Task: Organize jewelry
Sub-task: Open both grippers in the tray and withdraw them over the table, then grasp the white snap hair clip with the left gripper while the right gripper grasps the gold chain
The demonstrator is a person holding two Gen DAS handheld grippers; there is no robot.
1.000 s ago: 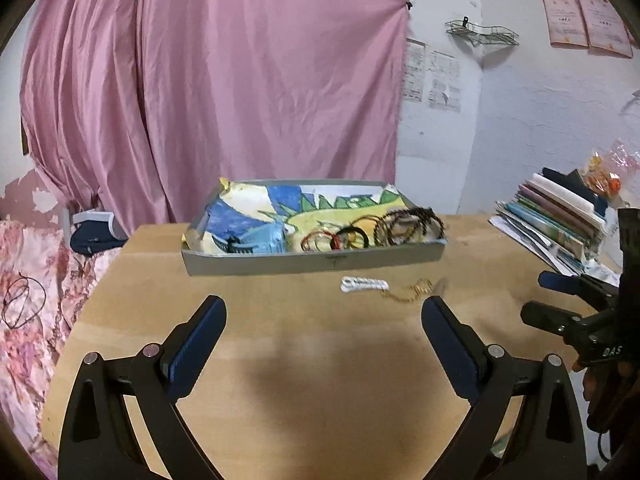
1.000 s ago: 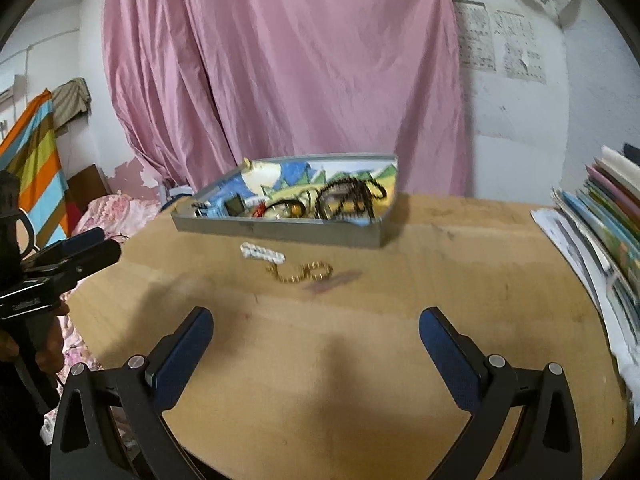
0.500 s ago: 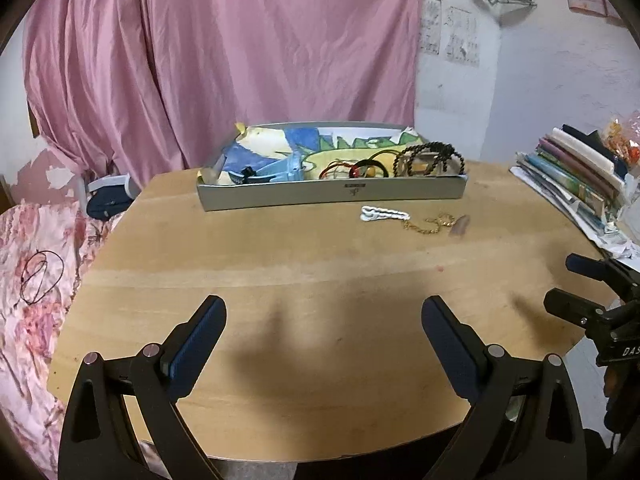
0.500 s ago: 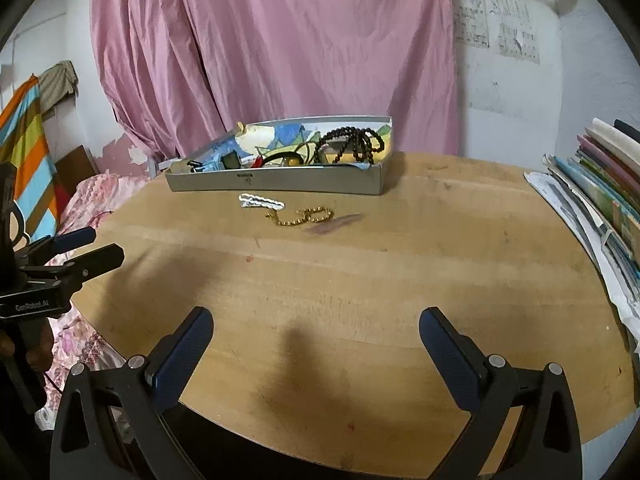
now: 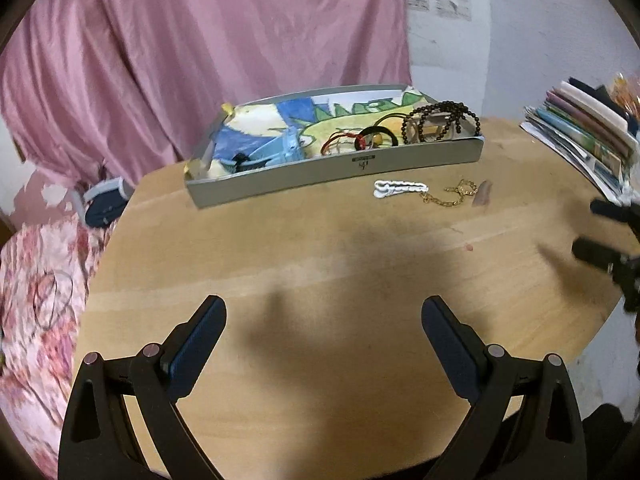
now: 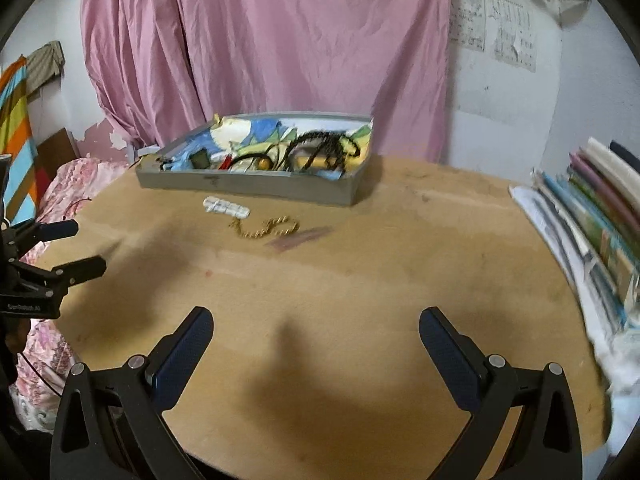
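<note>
Pink curtain (image 5: 208, 60) hangs behind a round wooden table (image 5: 320, 264), with books (image 5: 580, 132) stacked at its 3 o'clock edge. Both grippers have swung since a second ago: first they drew back so the tray (image 5: 336, 168) shrank toward 12 o'clock, and now they are moving in again, the pictures blurred by that motion. Nothing has been picked up, so I judge the task is at the approach, with two loose pieces still to go into the tray.

Left gripper (image 5: 323, 344) has its fingers spread wide over bare wood, holding nothing. Right gripper (image 6: 316, 350) is likewise spread and empty.

On the table just in front of the tray lie a white bracelet (image 5: 400, 189) of small pale links, stretched out straight, and at its 3 o'clock end a thin gold chain (image 5: 452, 196), loosely curled. Whether the two touch, I cannot tell. Inside the tray, over a bright printed lining, sit dark beads (image 5: 440, 120) and red and black bangles (image 5: 360, 140).
</note>
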